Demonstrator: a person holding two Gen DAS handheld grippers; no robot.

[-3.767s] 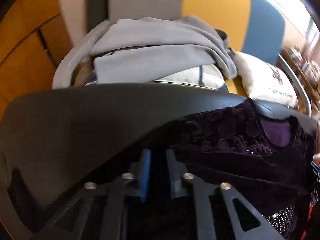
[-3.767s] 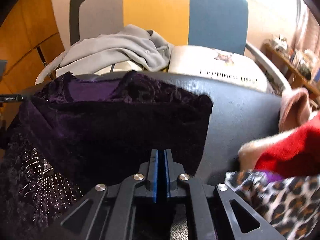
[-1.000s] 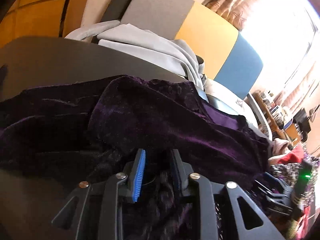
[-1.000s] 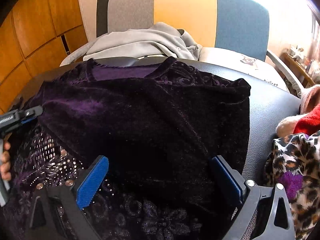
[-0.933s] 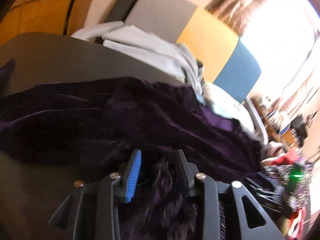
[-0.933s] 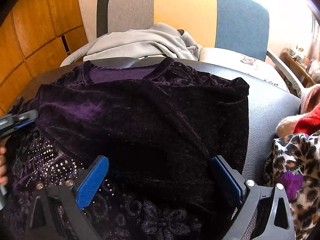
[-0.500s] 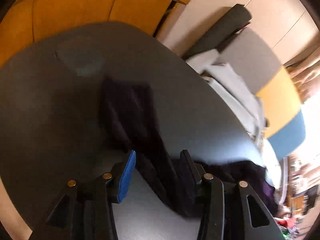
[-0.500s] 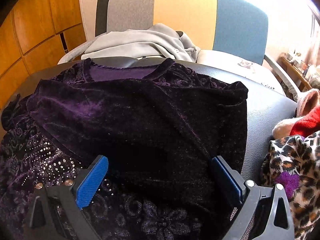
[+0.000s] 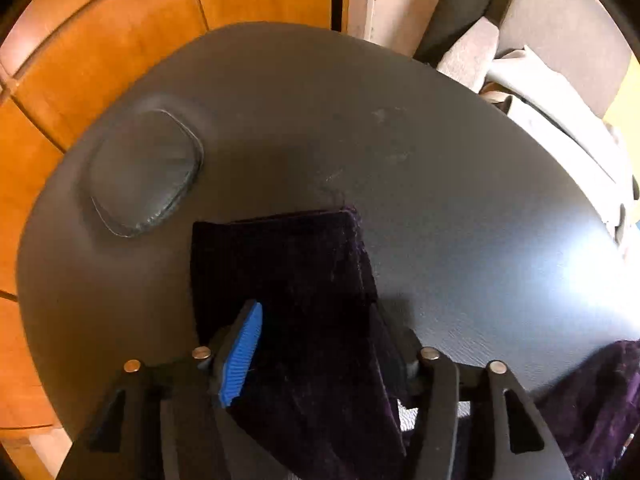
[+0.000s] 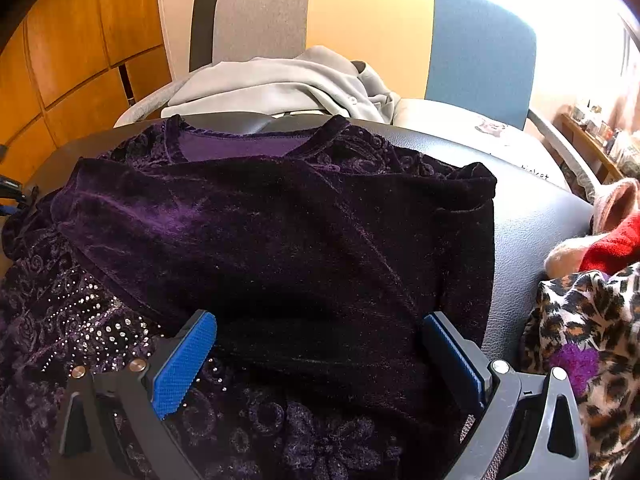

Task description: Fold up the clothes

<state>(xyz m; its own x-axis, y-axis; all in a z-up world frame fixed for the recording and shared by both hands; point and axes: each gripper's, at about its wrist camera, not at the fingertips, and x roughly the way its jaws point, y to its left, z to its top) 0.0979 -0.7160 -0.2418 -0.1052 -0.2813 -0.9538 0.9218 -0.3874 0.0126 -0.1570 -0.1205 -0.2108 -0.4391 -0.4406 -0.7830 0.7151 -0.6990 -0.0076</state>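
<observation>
A dark purple velvet top (image 10: 280, 232) lies on the black padded table (image 10: 532, 216), neckline toward the chair, with one sleeve folded across its chest. My right gripper (image 10: 320, 360) hovers wide open over its lower half, its pads touching nothing. In the left wrist view the other sleeve (image 9: 280, 264) lies stretched out flat on the table (image 9: 400, 140). My left gripper (image 9: 316, 336) points steeply down over it. Its jaws are opening with the sleeve between them, and the blue pad (image 9: 240, 356) stands just off the cloth.
A grey garment (image 10: 288, 84) is heaped on the grey, yellow and blue chair (image 10: 368, 20) behind the table. Leopard-print (image 10: 592, 340) and red (image 10: 612, 248) clothes are piled at the right. A stitched patch (image 9: 144, 168) marks the table's rounded end, with wooden panels (image 9: 100, 40) beyond.
My left gripper swung away from the top's body out to the sleeve end near the table's rounded end, tilted downward, and its jaws widened. The right gripper stayed put.
</observation>
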